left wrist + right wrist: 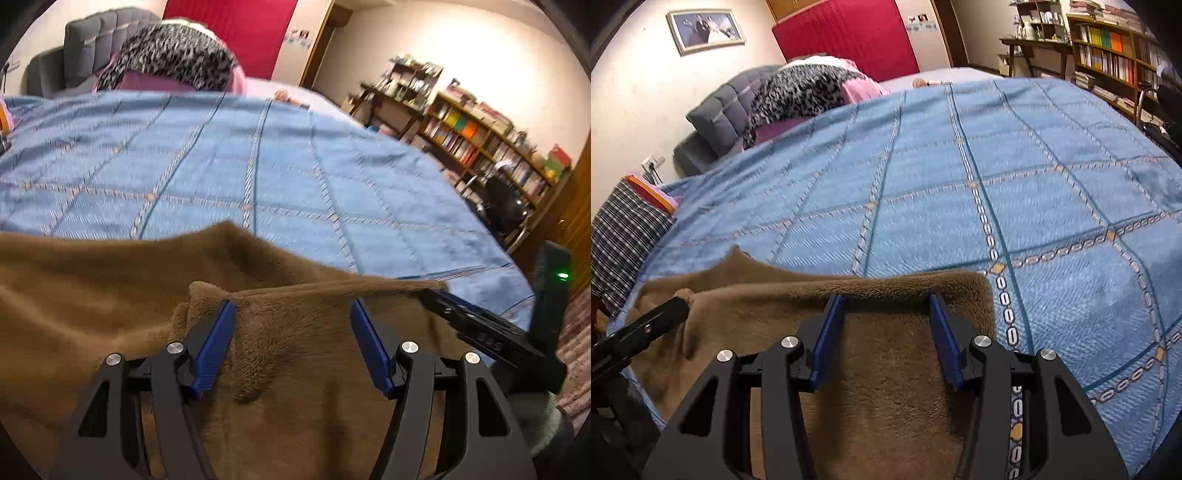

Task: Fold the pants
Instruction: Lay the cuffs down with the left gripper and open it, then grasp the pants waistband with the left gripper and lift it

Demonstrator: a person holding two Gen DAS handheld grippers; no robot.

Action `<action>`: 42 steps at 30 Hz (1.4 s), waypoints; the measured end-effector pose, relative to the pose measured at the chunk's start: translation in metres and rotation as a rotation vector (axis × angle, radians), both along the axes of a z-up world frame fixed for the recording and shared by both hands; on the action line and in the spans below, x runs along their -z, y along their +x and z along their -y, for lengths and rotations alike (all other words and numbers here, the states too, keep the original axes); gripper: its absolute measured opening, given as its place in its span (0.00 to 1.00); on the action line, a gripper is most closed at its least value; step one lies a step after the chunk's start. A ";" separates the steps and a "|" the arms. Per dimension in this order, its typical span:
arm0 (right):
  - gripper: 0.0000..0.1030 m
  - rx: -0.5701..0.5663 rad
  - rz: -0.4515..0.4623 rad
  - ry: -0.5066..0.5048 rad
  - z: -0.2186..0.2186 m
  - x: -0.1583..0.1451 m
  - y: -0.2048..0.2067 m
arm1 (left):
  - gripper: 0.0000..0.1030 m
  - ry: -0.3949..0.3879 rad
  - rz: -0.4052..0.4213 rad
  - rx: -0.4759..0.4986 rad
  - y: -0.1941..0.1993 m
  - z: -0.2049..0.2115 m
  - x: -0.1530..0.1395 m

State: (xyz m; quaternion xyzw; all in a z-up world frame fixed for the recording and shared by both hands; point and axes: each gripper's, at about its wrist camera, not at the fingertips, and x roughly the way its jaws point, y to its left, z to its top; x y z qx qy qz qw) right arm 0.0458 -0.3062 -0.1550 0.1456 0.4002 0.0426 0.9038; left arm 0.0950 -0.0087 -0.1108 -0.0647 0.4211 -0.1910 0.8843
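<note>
The brown fleece pants (110, 295) lay on the blue bedspread (960, 184) at the bed's near edge, around six o'clock, under the left tongs (291, 306) and right tongs (886, 299), both spread wide and gripping nothing.

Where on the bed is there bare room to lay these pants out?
Bare blue bedspread runs from the brown pants up toward the leopard-print bedding and right to the bed's edge. It is crowded at the headboard end and by the plaid pile on the left. Both the left gripper and the right gripper are open.
</note>
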 end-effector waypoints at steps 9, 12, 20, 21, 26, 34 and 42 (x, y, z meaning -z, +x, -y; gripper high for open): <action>0.49 -0.008 0.030 -0.074 -0.011 0.019 -0.001 | 0.63 0.050 0.071 0.048 0.004 0.004 0.034; 0.49 -0.007 0.042 -0.101 -0.013 0.019 -0.003 | 0.63 0.027 0.079 0.049 0.004 0.000 0.035; 0.49 -0.010 0.045 -0.122 -0.016 0.020 -0.004 | 0.79 -0.050 0.102 -0.006 -0.016 -0.024 -0.004; 0.49 -0.010 0.043 -0.120 -0.015 0.020 -0.003 | 0.81 -0.055 0.120 -0.023 -0.020 -0.032 -0.010; 0.49 -0.008 0.032 -0.120 -0.016 0.019 -0.003 | 0.82 -0.084 0.095 -0.157 -0.031 -0.093 -0.020; 0.49 -0.003 0.002 -0.152 -0.020 0.014 0.000 | 0.82 -0.121 0.015 -0.463 -0.063 -0.208 -0.012; 0.49 0.011 -0.007 -0.179 -0.024 0.012 0.000 | 0.82 -0.125 -0.023 -0.669 -0.097 -0.284 -0.006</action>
